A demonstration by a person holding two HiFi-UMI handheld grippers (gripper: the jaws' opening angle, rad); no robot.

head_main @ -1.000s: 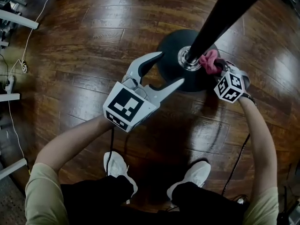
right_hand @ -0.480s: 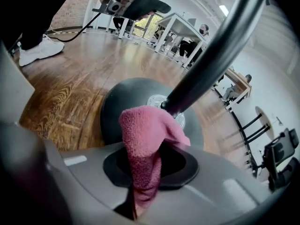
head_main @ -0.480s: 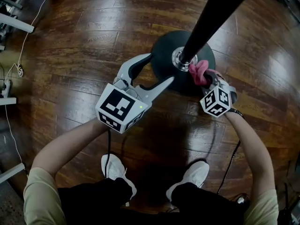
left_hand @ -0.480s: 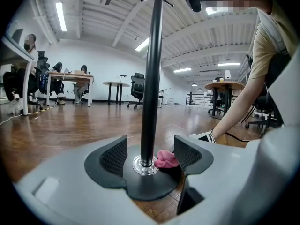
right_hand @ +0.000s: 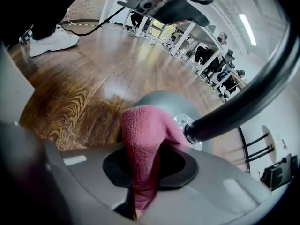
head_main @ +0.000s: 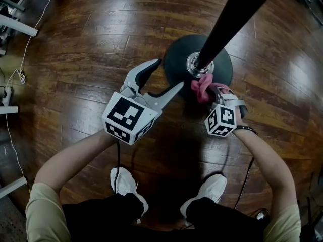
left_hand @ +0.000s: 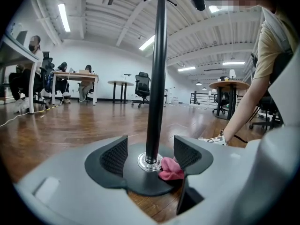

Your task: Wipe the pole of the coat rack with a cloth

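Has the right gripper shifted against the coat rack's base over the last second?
Yes. The right gripper, shut on the pink cloth, has swung from the right of the pole's collar round to its near side, toward the person.

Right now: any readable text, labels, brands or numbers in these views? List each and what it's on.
None readable.
Left cube: square marker patterns only, no letters or digits.
Right cube: the same.
No print visible on cloth, pole or base.
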